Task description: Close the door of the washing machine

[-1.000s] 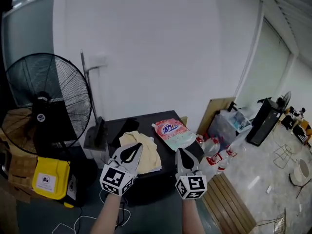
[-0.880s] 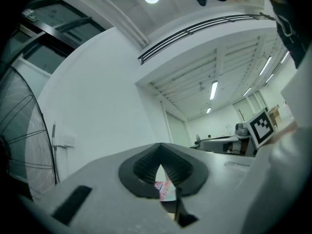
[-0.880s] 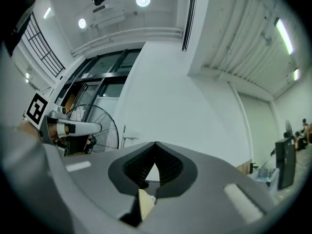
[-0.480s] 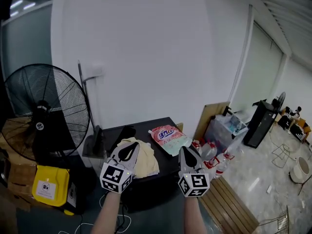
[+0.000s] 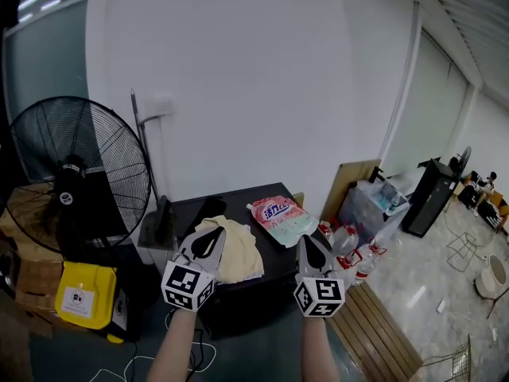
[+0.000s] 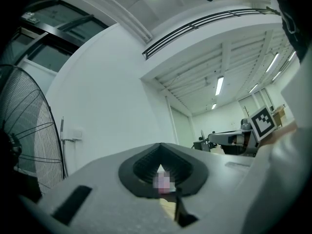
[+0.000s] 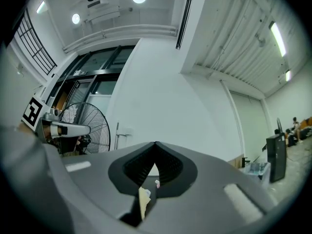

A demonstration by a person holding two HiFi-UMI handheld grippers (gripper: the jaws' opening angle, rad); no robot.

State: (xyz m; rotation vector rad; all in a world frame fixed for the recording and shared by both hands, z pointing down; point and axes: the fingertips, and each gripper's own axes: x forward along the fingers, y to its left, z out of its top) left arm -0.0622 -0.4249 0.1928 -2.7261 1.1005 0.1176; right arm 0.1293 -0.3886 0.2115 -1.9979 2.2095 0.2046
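In the head view a black box-shaped machine (image 5: 189, 210) stands against the white wall; I cannot make out its door. A yellow cloth (image 5: 240, 251) and a pink detergent pouch (image 5: 280, 216) lie on its top. My left gripper (image 5: 211, 232) is held up in front of the cloth, jaws shut and empty. My right gripper (image 5: 308, 239) hovers just right of the machine's front corner, also shut with nothing in it. Both gripper views look upward at wall and ceiling over shut jaws: the left gripper (image 6: 161, 146) and the right gripper (image 7: 156, 144).
A large black floor fan (image 5: 75, 173) stands at the left, with a yellow box (image 5: 83, 294) and cardboard below it. Water bottles (image 5: 350, 251) and a wooden pallet (image 5: 375, 325) lie on the floor at the right. Cables trail on the floor in front of the machine.
The head view has shifted slightly. Both grippers stay shut and in nearly the same places in front of the machine.
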